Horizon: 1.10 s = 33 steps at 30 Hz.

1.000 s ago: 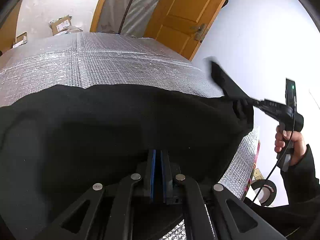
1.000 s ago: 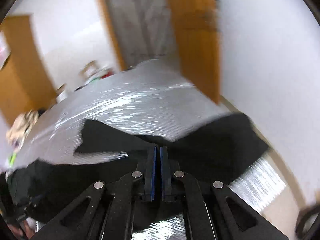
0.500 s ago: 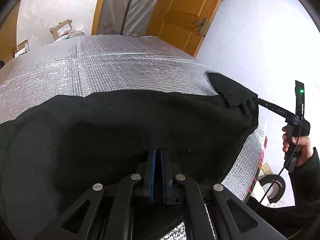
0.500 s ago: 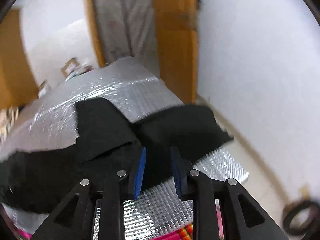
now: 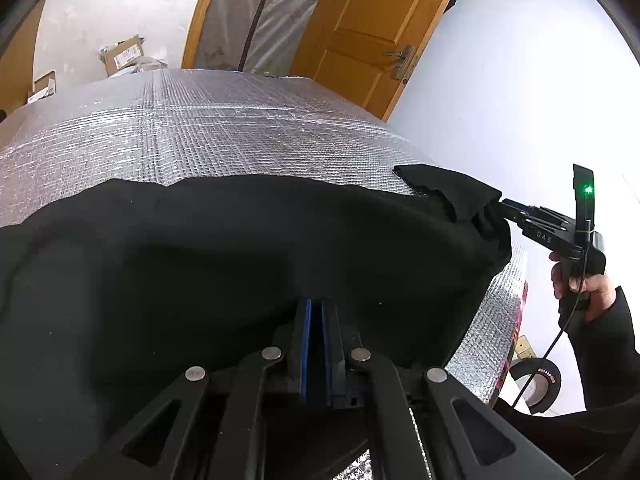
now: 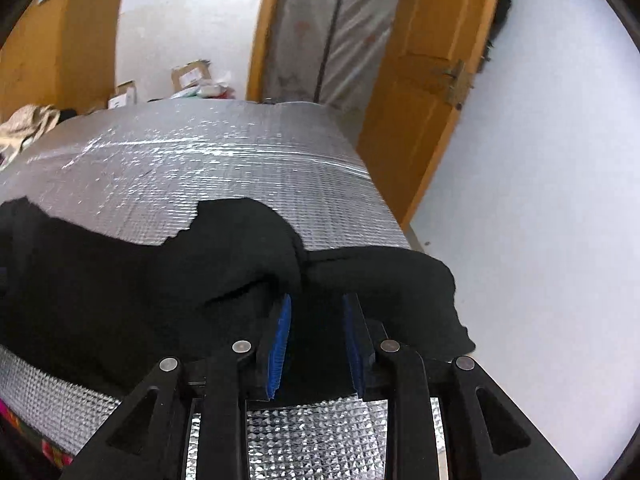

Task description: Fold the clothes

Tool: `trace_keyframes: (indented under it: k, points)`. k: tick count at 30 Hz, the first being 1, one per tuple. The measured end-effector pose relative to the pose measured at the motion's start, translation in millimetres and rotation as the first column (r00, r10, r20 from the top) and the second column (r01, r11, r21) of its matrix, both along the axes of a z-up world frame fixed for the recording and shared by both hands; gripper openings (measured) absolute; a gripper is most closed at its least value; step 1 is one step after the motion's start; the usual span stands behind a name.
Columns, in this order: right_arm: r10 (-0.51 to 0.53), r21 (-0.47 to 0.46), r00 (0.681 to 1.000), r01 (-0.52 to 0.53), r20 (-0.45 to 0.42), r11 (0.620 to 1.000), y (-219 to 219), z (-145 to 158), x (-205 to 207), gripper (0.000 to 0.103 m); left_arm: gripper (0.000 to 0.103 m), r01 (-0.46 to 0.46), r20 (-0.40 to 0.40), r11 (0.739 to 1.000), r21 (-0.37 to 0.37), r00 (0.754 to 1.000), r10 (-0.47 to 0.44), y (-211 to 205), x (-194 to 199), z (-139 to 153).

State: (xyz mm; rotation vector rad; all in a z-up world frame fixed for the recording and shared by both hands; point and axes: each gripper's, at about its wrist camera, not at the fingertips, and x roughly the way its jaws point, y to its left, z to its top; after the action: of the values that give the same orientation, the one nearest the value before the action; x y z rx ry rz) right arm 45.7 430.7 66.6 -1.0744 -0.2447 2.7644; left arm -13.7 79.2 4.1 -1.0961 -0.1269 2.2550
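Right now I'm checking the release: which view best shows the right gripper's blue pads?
Right wrist view: the right gripper has blue pads apart, black garment between them. Left wrist view shows it side-on at the cloth's corner, pads hidden.

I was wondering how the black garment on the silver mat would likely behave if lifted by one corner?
The black garment would probably hang limp: its edge already droops over the side of the silver mat and bunches in soft folds near the right tool. It looks thick and matte, so it is likely to grip the pads rather than slip, and it may drag across the mat.
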Motion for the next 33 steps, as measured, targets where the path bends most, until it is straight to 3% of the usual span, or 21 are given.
trace_keyframes:
  k: [19, 33]
  points:
    - [-0.014, -0.028, 1.000, 0.014, -0.025, 1.000, -13, 20, 4, 0.027, 0.004, -0.005, 0.005, 1.000, 0.019, 1.000, 0.005, -2, 1, -2]
    - [0.095, 0.030, 0.994, -0.093, -0.058, 0.995, -30, 32, 5, 0.027, 0.004, -0.007, 0.007, 1.000, 0.028, 1.000, 0.007, -3, -1, -2]
